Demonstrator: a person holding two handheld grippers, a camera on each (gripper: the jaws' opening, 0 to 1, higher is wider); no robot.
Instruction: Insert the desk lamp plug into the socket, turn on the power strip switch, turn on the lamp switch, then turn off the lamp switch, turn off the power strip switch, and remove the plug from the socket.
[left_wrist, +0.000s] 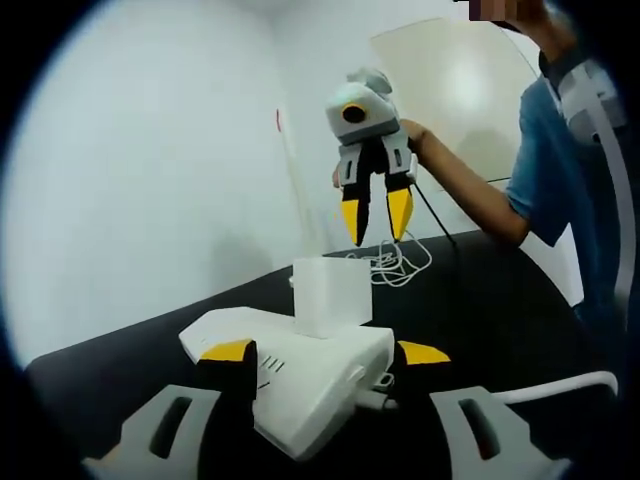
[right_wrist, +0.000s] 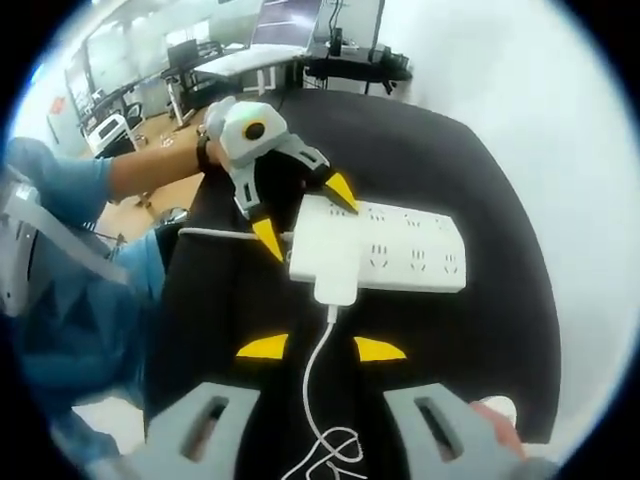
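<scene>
Your one white plug (right_wrist: 325, 255), a blocky adapter, sits in the one white power strip (right_wrist: 410, 250) on the black table (right_wrist: 480, 340), near the strip's end, with its single white cord (right_wrist: 318, 385) trailing off in loose loops. Your left gripper (right_wrist: 305, 215) straddles that end of the strip, jaws spread on either side, closed on nothing. Your right gripper (left_wrist: 378, 218) hangs above the plug, jaws slightly apart and empty, well clear of it.
</scene>
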